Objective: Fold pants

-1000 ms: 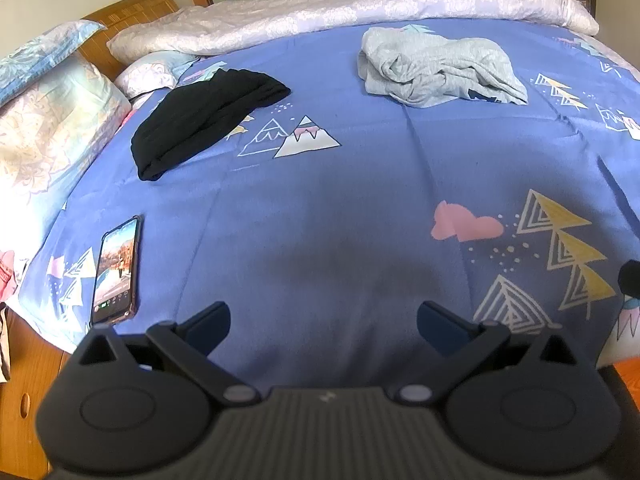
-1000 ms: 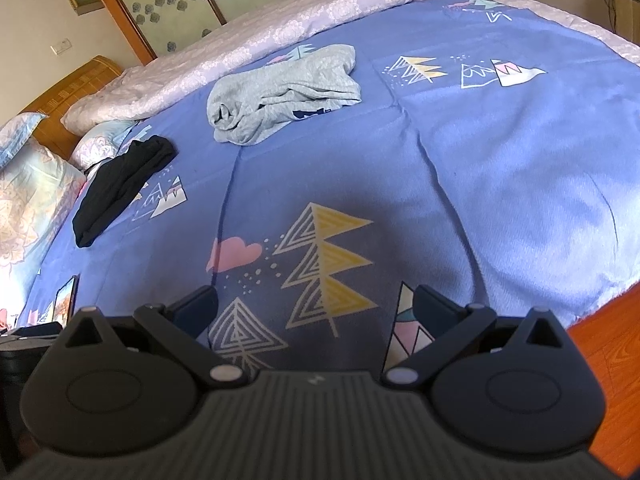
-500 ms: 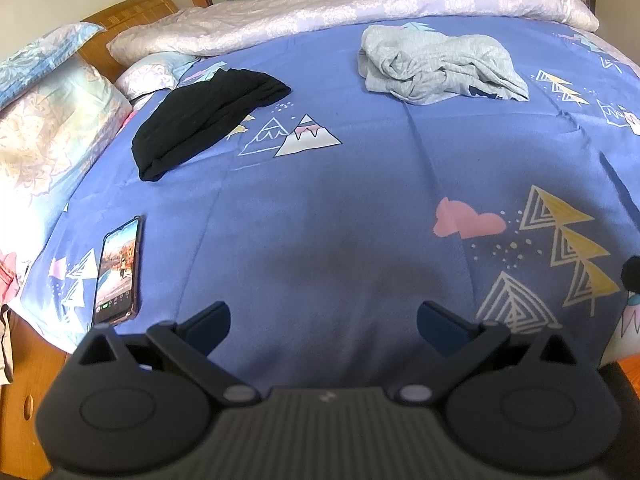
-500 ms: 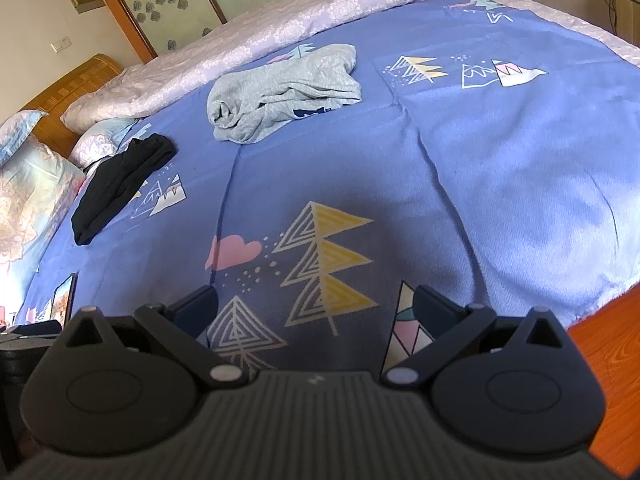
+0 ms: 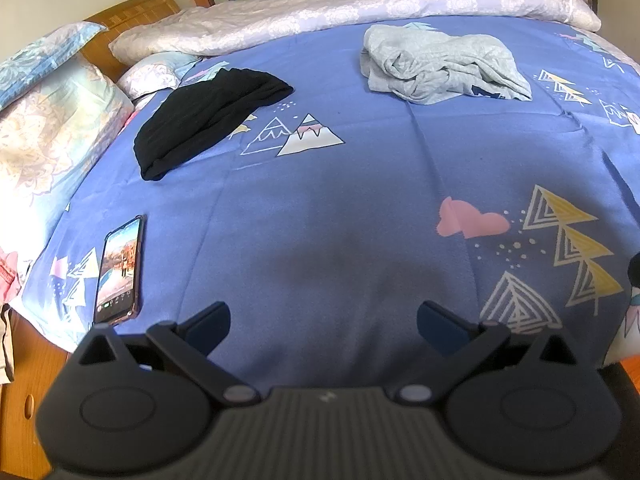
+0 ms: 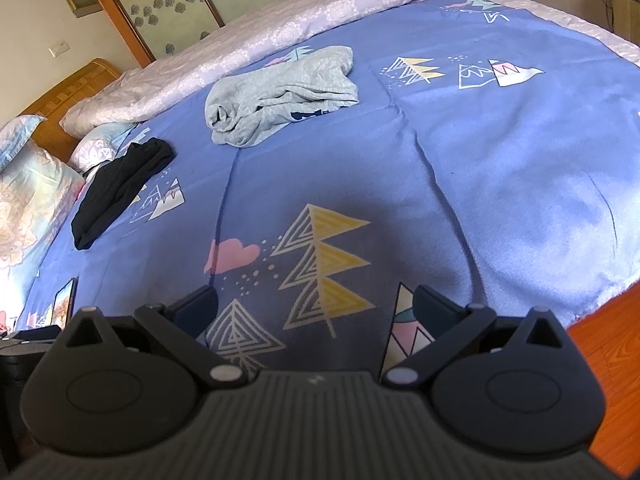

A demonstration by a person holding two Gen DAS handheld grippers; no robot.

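Observation:
Crumpled light grey pants (image 5: 440,64) lie bunched on the far part of the blue bedspread (image 5: 320,208); they also show in the right wrist view (image 6: 280,92). A folded black garment (image 5: 208,116) lies to their left, also seen in the right wrist view (image 6: 120,188). My left gripper (image 5: 323,324) is open and empty above the near edge of the bed. My right gripper (image 6: 315,306) is open and empty above the near edge too, far from the pants.
A phone (image 5: 119,268) lies on the bedspread near the left edge. Pillows (image 5: 44,128) and a wooden headboard (image 5: 132,12) stand at the left. A rolled lilac quilt (image 5: 360,4) runs along the far side. Orange wooden floor (image 6: 608,344) shows at the right.
Both views have shifted only slightly; the grippers stay open and nothing on the bed has moved.

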